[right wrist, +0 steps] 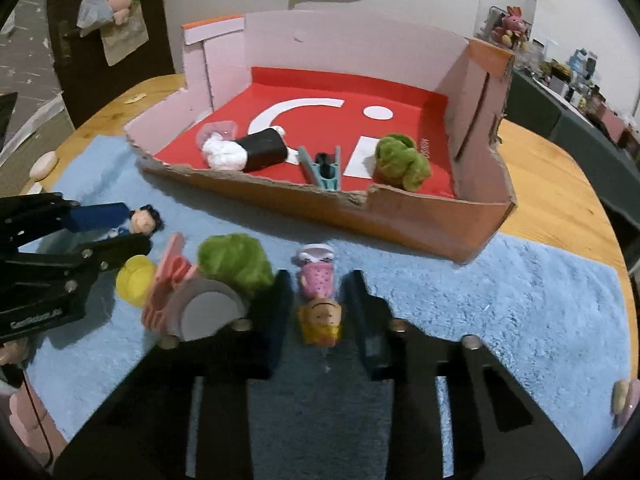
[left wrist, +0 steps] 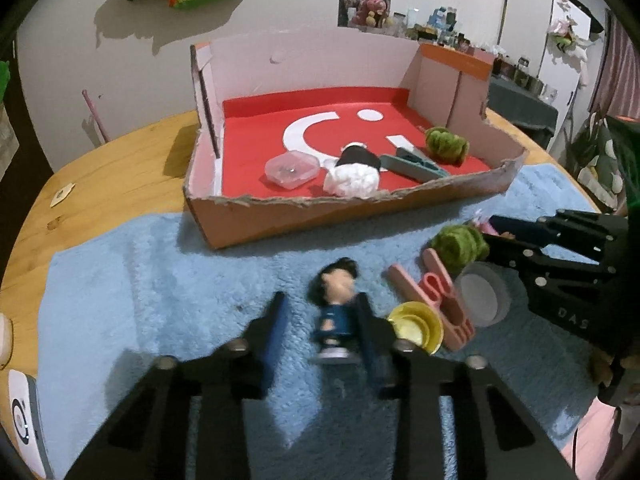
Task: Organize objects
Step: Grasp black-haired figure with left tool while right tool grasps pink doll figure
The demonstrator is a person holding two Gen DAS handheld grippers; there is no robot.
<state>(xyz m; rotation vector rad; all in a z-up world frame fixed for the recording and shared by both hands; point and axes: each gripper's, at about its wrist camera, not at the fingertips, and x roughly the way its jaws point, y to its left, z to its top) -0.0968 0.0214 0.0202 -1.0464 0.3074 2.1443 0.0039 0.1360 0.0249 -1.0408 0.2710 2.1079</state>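
My left gripper [left wrist: 320, 300] stands open over the blue rug, and a small dark-haired figure in blue [left wrist: 334, 304] lies between its fingers. The figure touches the right finger, while rug shows beside the left one. In the right wrist view my right gripper [right wrist: 320, 280] is shut on a pink figure with yellow hair [right wrist: 318, 300], its fingers close on both sides. Between the two grippers lie a green pom-pom [left wrist: 460, 246], a pink clothespin [left wrist: 436, 296], a yellow cap [left wrist: 416, 326] and a grey round lid [left wrist: 482, 294].
The torn cardboard box [left wrist: 320, 216] with a red floor stands behind the rug. It holds a clear case [left wrist: 292, 168], a white pom-pom [left wrist: 352, 180], a black piece [left wrist: 358, 158], a teal clothespin [left wrist: 416, 164] and a green pom-pom [left wrist: 446, 144]. Wooden table [left wrist: 100, 176] lies around.
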